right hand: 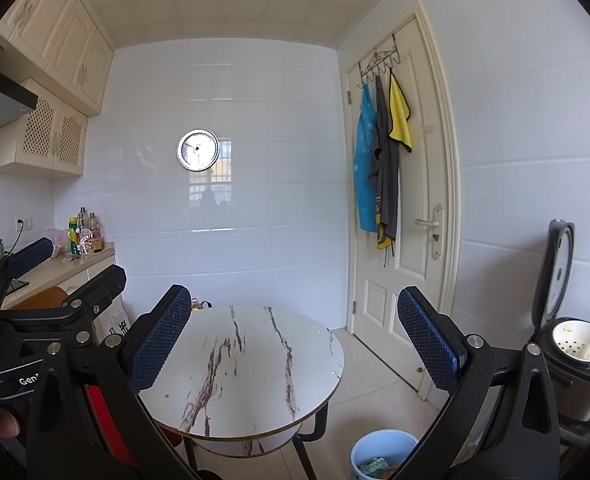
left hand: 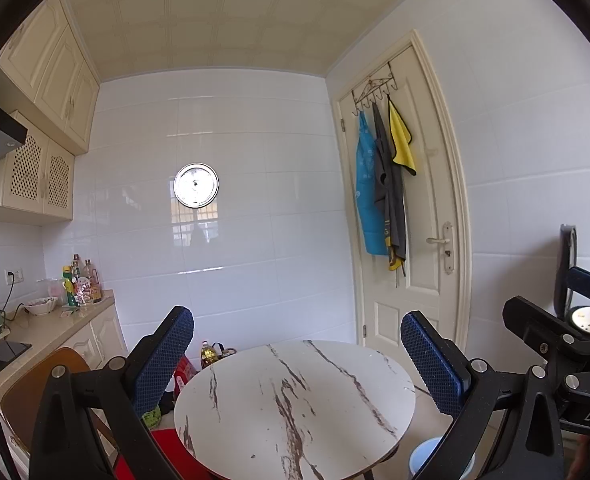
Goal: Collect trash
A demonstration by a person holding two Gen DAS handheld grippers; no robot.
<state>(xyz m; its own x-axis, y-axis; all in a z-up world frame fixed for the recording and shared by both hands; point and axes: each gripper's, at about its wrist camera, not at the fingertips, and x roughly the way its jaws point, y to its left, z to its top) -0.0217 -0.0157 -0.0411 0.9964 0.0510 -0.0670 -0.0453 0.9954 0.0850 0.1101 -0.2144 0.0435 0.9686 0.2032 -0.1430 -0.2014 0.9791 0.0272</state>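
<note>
A light blue trash bin (right hand: 383, 454) stands on the floor to the right of the round marble-pattern table (right hand: 251, 364); it holds some coloured scraps. Its rim also shows in the left wrist view (left hand: 425, 454), partly hidden by a finger. My left gripper (left hand: 297, 364) is open and empty, held above the table (left hand: 295, 404). My right gripper (right hand: 295, 344) is open and empty, also above the table. The left gripper shows at the left edge of the right wrist view (right hand: 69, 268). No loose trash shows on the tabletop.
A kitchen counter (left hand: 51, 332) with bottles and a bowl runs along the left. A brown chair (left hand: 35, 392) and red items stand left of the table. A rice cooker (right hand: 575, 364) with its lid up stands at the right. A closed door (right hand: 399, 208) with hanging cloths is behind.
</note>
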